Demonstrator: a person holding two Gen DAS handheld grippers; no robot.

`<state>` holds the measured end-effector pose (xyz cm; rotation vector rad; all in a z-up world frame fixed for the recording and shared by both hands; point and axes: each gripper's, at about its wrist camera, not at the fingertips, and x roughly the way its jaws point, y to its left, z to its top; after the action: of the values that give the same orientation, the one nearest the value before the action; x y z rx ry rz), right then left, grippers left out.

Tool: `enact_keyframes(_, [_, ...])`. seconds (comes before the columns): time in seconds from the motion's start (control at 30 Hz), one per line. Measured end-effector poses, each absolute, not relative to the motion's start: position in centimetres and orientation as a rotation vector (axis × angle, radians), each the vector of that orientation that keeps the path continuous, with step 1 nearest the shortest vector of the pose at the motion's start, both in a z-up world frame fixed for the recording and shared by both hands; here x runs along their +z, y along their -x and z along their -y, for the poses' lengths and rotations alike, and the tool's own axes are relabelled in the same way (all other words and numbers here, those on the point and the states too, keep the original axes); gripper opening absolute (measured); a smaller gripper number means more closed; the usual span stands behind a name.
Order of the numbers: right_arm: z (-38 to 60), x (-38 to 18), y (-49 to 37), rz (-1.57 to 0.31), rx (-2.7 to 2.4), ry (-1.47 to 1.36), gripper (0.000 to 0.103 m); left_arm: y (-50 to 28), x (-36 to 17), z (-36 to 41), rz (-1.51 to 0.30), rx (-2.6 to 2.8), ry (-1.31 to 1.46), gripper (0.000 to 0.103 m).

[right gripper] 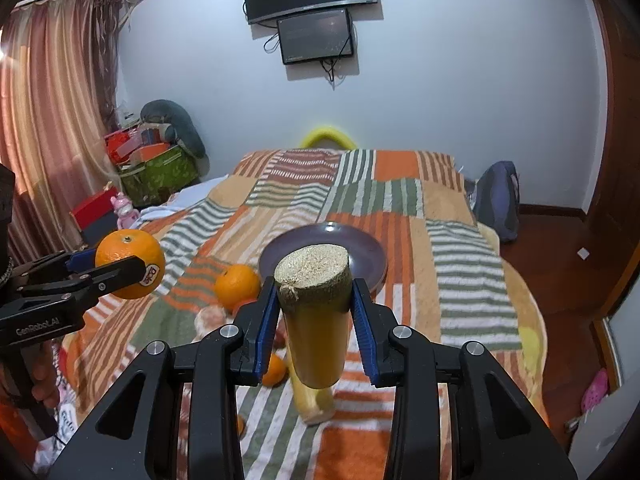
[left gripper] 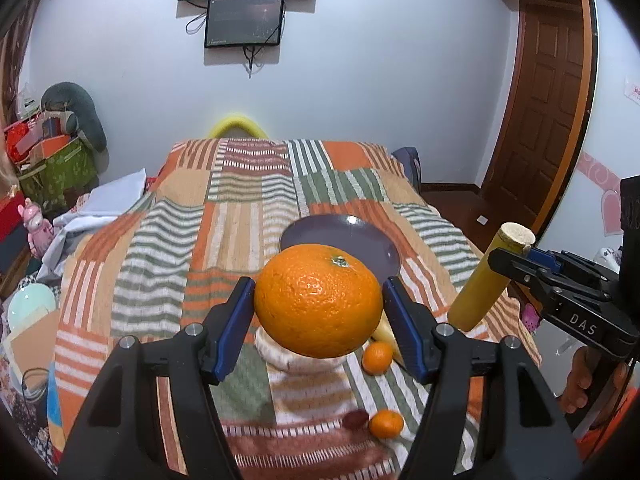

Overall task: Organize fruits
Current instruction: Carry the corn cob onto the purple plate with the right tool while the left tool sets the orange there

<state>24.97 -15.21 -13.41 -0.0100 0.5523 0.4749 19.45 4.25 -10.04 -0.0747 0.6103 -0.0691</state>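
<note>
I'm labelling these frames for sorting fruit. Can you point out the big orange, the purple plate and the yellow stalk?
big orange [left gripper: 318, 300], left wrist view, front of peel
purple plate [right gripper: 362, 254], right wrist view, bare inner surface
yellow stalk [right gripper: 316, 344], right wrist view, mid-length

My big orange [left gripper: 318, 300] hides part of the plate [left gripper: 376, 244] & a banana [left gripper: 385, 330] behind it. Dark red fruit [left gripper: 355, 419] near bottom too blurred to ID. My right hand [left gripper: 580, 384] cut off at edge.
</note>
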Motion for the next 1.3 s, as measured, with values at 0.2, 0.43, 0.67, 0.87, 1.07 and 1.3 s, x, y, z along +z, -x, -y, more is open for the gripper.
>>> enact_keyframes(0.2, [15.0,-13.3,-26.9,-0.545,0.466,0.003,0.032,-21.7,-9.9,-4.4,-0.599,-0.075,0.073,0.065])
enact_keyframes(0.43, [14.7,-13.5,-28.6,-0.546,0.46,0.008,0.032,-24.6,-10.8,-4.6,-0.615,-0.073,0.069,0.065])
enact_keyframes(0.67, [13.9,-13.9,-30.4,-0.557,0.464,0.015,0.032,-27.8,-12.0,-5.1,-0.636,-0.068,0.078,0.065])
enact_keyframes(0.87, [13.2,-14.6,-32.0,-0.573,0.469,0.028,0.032,-30.5,-13.2,-5.3,-0.658,-0.068,0.064,0.065])
enact_keyframes(1.07, [12.6,-15.7,-34.0,-0.611,0.481,0.042,0.032,-33.2,-14.8,-5.3,-0.691,-0.071,0.06,0.065])
enact_keyframes(1.3, [12.1,-17.3,-36.4,-0.671,0.508,0.024,0.032,-36.3,-17.0,-5.5,-0.749,-0.065,0.061,0.065])
